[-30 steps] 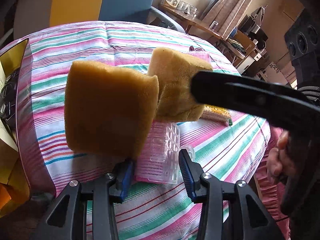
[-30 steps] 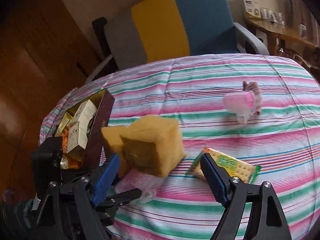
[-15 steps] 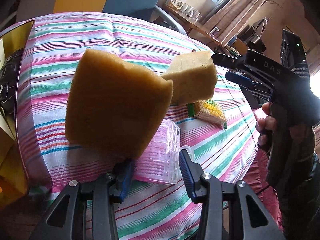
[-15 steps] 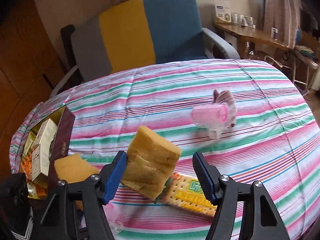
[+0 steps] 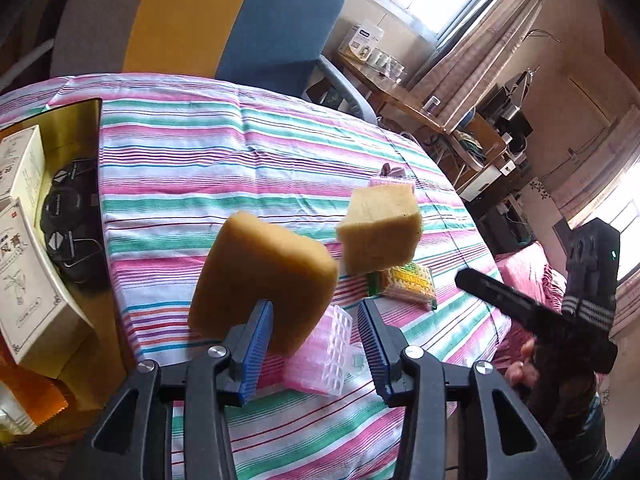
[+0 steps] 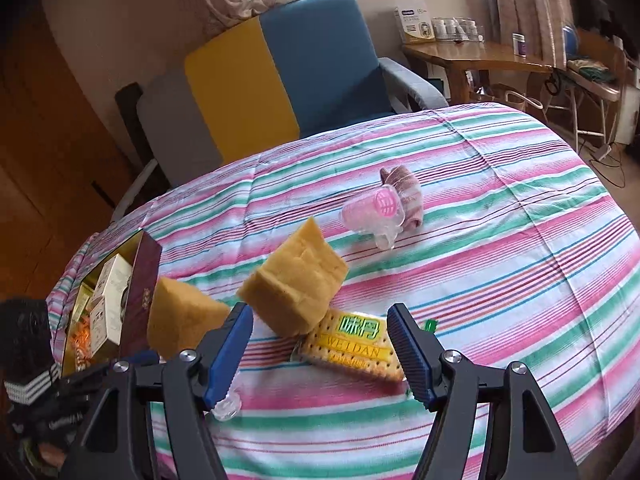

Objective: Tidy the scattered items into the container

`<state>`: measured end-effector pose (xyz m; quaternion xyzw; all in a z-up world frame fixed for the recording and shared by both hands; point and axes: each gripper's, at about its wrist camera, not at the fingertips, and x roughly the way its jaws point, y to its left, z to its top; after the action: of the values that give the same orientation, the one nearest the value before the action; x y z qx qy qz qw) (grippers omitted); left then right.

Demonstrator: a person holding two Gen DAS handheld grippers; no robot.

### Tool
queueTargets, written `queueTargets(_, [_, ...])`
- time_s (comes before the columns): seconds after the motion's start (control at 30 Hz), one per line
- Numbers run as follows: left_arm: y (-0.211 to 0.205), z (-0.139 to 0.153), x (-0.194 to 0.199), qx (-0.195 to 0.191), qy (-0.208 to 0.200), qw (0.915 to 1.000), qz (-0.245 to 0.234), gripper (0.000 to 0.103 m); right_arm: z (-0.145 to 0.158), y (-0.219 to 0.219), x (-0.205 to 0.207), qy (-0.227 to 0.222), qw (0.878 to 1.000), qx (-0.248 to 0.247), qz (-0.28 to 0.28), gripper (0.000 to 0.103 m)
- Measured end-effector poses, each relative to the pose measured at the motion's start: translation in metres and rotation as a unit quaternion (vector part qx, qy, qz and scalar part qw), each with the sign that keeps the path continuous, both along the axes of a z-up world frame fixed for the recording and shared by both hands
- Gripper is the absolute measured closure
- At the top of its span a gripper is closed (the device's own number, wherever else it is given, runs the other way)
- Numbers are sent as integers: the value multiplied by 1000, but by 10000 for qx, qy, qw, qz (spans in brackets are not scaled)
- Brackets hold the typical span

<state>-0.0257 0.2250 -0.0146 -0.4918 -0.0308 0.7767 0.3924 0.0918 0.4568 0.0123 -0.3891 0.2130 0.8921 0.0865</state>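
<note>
Neither the left sponge (image 5: 260, 280) nor the right sponge (image 6: 292, 280) is clamped (left gripper (image 5: 314, 320) jaws narrowly apart, one pad touching; right gripper (image 6: 320, 332) jaws opening around theirs), so both may drop short of the box (image 6: 140, 280).

The striped tablecloth (image 6: 500, 264) lies bare across its right half and along the far edge by the armchair (image 6: 304, 72) — room there for a hand to pass. The middle is crowded: 2 sponges hang above the cloth, a large sponge (image 5: 260, 284) and a smaller sponge (image 5: 380, 232), close together with a narrow gap between. Beneath them lie a cracker packet (image 6: 356, 340) and a pink plastic tray (image 5: 320, 356). Farther back, a pink cup (image 6: 376, 208) touches a rolled cloth (image 6: 404, 192). The open box (image 5: 76, 216) at the left edge is already partly filled — cartons and black clips.
</note>
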Motion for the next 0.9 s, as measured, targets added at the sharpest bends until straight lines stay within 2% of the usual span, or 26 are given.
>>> queueTargets(0.17, [-15,4,2,-140,199,9997,97,50,-18,-45,17,-217,9960,24,865,32])
queueTargets(0.37, [-22,4,7,-496,458,9977,-37,42,-44,-87,15,-486,9880,171,1458,29])
queueTargets(0.6, [-5,8,7,-854,881,9910,-529,37,-44,-110,-7,-483,9759,467,2077,20])
queueTargets(0.77, [8,8,3,-925,1051,9864,-861,35,-50,-118,-30,-695,9646,854,2395,20])
queueTargets(0.9, [17,3,-1,-1029,1111,9828,-1055,34,-56,-120,-46,-822,9572,944,2608,19])
